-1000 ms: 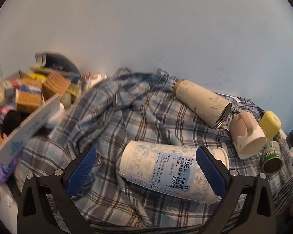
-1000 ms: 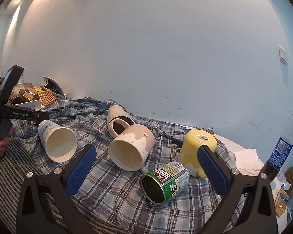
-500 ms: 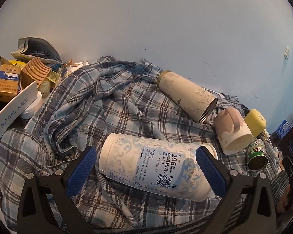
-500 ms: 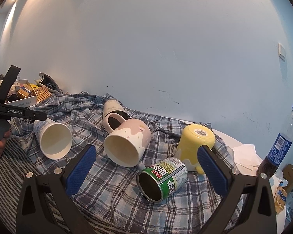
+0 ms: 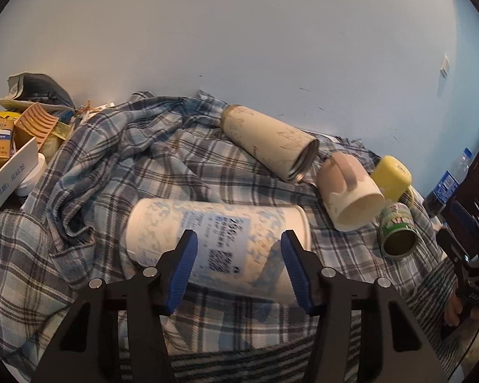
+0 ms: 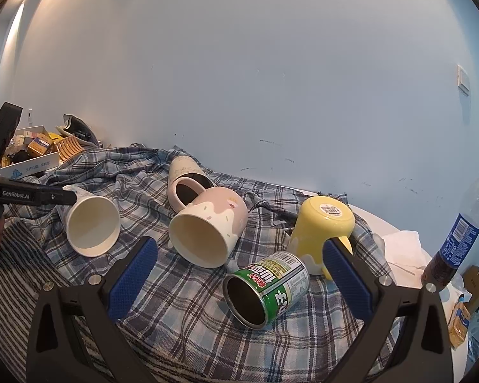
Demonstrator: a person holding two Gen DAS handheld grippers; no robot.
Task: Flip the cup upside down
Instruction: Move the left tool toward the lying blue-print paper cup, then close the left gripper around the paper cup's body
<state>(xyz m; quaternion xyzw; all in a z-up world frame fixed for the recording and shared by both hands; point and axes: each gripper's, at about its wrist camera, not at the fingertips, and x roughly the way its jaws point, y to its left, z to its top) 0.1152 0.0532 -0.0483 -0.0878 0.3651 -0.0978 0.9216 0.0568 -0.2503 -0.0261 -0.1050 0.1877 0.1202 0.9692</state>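
A white paper cup [image 5: 217,239] with blue print lies on its side on the plaid cloth [image 5: 137,166], mouth to the right. My left gripper [image 5: 238,269] has its blue pads on either side of the cup's body, partly closed around it. In the right wrist view the same cup [image 6: 91,223] lies at the left with the left gripper's finger [image 6: 32,196] on it. My right gripper [image 6: 239,284] is open and empty, above a green can [image 6: 266,289].
A pink mug [image 6: 207,226], a cream tumbler [image 5: 268,142] and the green can lie on their sides. A yellow cup [image 6: 324,229] stands upside down. A cola bottle [image 6: 456,229] stands at the right. Boxes [image 5: 6,140] clutter the left.
My left gripper has moved in over the paper cup and its jaws have narrowed around it. My right gripper has shifted slightly and stays open.
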